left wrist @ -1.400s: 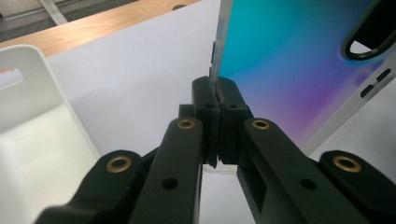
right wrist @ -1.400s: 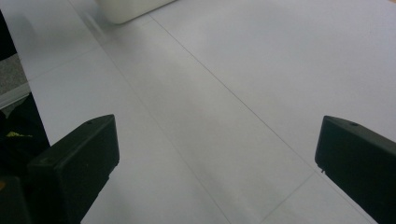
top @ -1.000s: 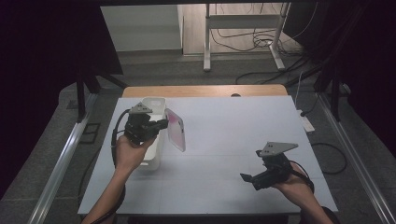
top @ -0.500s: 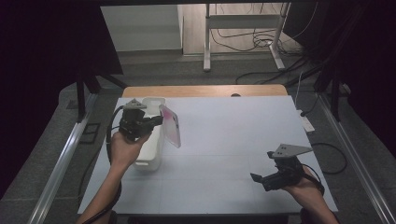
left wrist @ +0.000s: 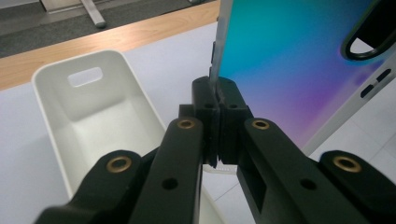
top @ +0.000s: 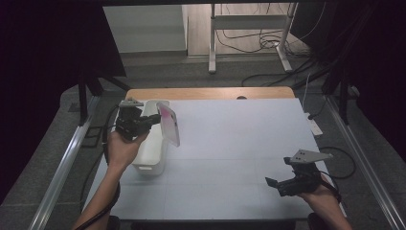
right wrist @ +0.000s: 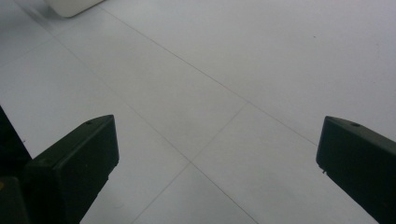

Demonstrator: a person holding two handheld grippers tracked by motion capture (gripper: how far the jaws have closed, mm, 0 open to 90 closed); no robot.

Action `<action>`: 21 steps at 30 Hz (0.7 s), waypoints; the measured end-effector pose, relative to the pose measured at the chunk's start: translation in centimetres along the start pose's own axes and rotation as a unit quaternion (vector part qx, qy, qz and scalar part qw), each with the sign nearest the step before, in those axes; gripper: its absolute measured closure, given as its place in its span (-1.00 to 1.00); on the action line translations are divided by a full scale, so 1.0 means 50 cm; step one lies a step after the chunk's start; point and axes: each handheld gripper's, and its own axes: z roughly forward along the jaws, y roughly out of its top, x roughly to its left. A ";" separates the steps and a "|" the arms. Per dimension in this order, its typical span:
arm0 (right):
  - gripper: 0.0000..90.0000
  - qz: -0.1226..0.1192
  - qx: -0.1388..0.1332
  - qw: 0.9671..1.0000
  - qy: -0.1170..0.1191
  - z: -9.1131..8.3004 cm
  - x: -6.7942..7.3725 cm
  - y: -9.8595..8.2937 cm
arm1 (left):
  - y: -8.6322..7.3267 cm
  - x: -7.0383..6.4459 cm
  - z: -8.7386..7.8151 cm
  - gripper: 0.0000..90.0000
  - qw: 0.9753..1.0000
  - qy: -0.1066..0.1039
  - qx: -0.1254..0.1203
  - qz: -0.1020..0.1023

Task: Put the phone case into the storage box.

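The left tongs are clamped on the phone's edge and hold it upright above the white bin. It is not yet inside. The right tongs are apart, idle over the tabletop.

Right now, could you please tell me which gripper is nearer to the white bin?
The left. The left gripper is just above the bin, shut on the edge of a phone. The right gripper hovers open over the table's near right corner.

Black left gripper with brass screws, right gripper grey-plated, trailing black cables
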 end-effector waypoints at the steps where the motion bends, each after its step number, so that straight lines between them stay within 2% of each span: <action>1: -1.00 0.002 0.001 1.000 -0.005 -0.002 -0.002 -0.002 | 0.001 0.003 -0.002 0.96 1.000 0.001 0.000 0.000; 8: -1.00 0.018 0.001 0.999 -0.027 -0.020 -0.016 -0.016 | 0.007 0.022 -0.011 0.96 1.000 0.012 -0.003 -0.007; 21: -1.00 0.035 0.004 0.998 -0.048 -0.045 -0.029 -0.038 | 0.020 0.049 -0.017 0.96 0.999 0.036 -0.003 -0.013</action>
